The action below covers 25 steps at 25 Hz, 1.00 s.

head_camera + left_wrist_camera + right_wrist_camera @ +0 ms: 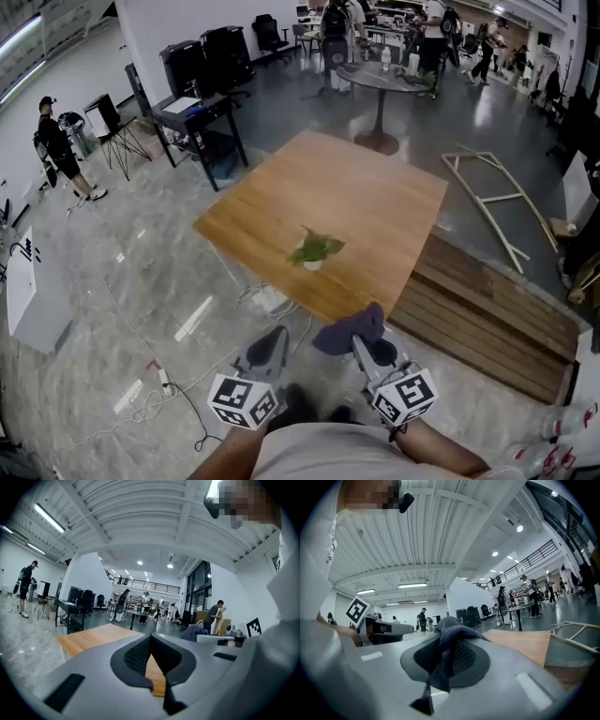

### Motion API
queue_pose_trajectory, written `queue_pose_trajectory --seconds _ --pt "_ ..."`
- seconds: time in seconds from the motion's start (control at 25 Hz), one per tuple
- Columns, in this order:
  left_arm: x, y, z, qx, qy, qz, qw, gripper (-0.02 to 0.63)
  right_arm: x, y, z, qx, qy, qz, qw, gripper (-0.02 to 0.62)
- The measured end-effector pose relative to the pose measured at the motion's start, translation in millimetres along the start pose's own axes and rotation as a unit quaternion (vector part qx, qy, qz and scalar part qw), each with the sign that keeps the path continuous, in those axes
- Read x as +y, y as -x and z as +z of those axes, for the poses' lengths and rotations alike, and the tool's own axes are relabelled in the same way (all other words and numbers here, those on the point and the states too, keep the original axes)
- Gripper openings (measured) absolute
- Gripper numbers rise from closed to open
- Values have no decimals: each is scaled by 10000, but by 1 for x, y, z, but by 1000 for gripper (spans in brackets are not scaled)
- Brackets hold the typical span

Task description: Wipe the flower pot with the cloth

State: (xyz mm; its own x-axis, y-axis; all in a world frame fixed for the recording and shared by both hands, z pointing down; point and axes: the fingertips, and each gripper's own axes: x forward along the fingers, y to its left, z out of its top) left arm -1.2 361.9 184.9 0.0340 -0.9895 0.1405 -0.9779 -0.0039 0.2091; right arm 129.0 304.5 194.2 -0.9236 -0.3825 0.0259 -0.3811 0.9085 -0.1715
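A small white flower pot (313, 263) with a green plant stands near the front edge of the wooden table (375, 202). My right gripper (367, 339) is shut on a dark blue-grey cloth (349, 330), which bunches out between its jaws; the cloth (449, 634) fills the jaw gap in the right gripper view. My left gripper (272, 342) is shut with nothing in it, its pads pressed together (150, 645). Both grippers are held level, side by side, short of the table's near corner and well apart from the pot.
A stack of wooden slats (487, 319) lies on the floor right of the table. A power strip and cables (169, 384) trail on the floor at the left. A black desk (197, 117), a round table (380, 80) and several people stand farther back.
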Motion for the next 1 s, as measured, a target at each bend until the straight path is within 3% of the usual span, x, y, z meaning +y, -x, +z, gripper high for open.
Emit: queue_pose_trajectory --seconds 0.24,0.56,0.76,1.0 --pt "40 -56 16 65 -110 -117 9999 6 -35 -44 19 -25 111 -170 9998 31" --pt "122 -173 -12 630 69 -356 9974 6 -106 -123 8 184 91 -543 9983 31" --pt "170 -245 -31 1167 250 -702 9904 6 -151 -184 -3 317 -110 -934 9951 31" --pt "223 -318 -64 1895 207 -1066 9759 8 -193 -238 -21 533 -352 -1418 9878 31"
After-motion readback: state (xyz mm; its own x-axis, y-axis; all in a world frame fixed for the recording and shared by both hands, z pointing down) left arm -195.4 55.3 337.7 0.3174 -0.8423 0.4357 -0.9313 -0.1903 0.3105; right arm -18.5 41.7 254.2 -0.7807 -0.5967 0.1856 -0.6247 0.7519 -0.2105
